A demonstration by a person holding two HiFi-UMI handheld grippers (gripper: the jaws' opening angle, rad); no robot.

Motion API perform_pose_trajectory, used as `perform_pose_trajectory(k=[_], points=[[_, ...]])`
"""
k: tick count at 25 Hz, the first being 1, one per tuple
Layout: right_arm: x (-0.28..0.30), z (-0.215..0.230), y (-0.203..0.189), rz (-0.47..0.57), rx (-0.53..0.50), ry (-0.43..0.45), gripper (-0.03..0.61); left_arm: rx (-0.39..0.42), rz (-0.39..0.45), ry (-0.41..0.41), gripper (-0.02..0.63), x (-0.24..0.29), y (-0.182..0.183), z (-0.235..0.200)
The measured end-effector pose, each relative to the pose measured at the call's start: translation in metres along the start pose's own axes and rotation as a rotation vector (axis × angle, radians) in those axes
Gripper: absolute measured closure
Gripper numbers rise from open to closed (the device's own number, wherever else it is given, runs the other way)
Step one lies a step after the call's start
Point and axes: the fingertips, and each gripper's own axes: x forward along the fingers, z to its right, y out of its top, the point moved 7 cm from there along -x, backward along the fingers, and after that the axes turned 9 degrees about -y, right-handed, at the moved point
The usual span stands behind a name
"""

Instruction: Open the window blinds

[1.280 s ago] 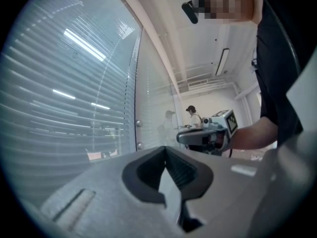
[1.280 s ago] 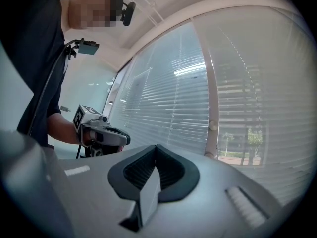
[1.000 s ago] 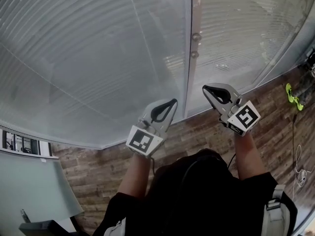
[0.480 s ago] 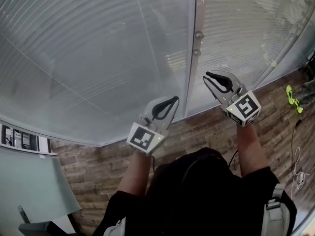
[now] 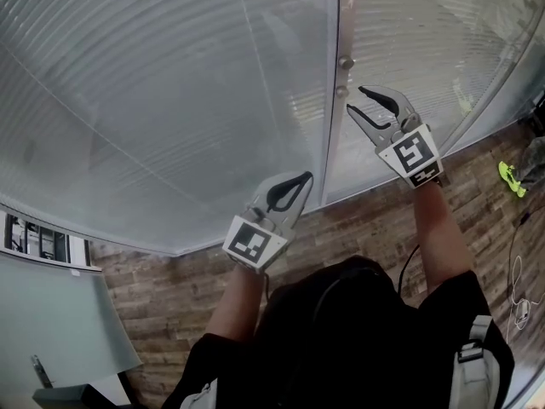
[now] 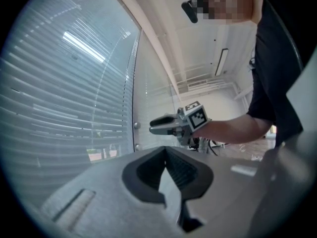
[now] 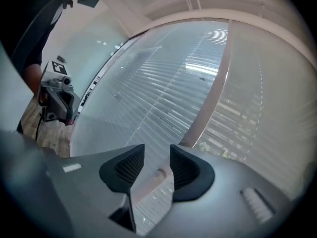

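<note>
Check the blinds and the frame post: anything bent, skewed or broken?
Nothing stands out. The blind slats run even and parallel behind the glass, none sagging or bent. The frame post looks straight, with both knobs in place.

Blinds [image 5: 153,100] pale grey, thin horizontal stripes; floor [image 5: 358,228] brown plank pattern; left tongs [image 5: 302,177], right tongs [image 5: 355,101] grey, black-white markers

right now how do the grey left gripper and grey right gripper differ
Jaws: the left gripper is shut; the right gripper is open, having just been opening, gripping nothing; a round knob shows beyond its gap. Height: the right gripper sits higher beside the frame, the left gripper lower. Both carry marker cubes and face the window blinds.
</note>
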Motion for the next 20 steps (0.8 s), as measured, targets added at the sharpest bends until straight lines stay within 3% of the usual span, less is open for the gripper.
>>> perform_pose_trajectory(k=[12,20], points=[[0.041,0.019,0.006,-0.165,-0.429,-0.098,0.373,0.01,-0.008,0.003,0.609,-0.005,0.0,0.008],[0.061,0.019,0.003,-0.223,-0.584,-0.123,0.365,0.005,-0.016,0.026,0.609,-0.015,0.005,0.013]])
